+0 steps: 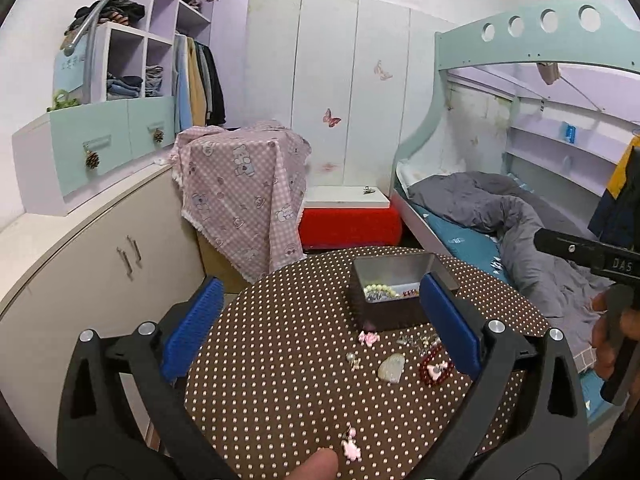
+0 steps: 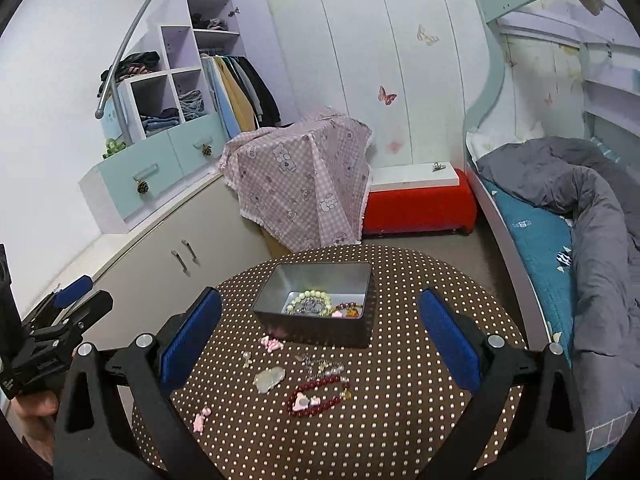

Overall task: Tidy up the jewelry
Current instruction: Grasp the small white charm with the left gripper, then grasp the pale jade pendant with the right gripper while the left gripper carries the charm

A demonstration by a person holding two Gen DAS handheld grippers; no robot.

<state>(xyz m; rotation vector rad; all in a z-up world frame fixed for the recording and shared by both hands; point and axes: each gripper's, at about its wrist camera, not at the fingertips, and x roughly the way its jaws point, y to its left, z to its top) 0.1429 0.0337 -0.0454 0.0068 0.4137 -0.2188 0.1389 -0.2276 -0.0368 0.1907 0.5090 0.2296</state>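
Tin and loose jewelry on dotted table.
Left gripper and right gripper spread wide, empty; metal tin mid-table, long axis crosswise; red bead bracelet flat nearer.

Left gripper and right gripper both wide apart, empty, apparently angled slightly downward.
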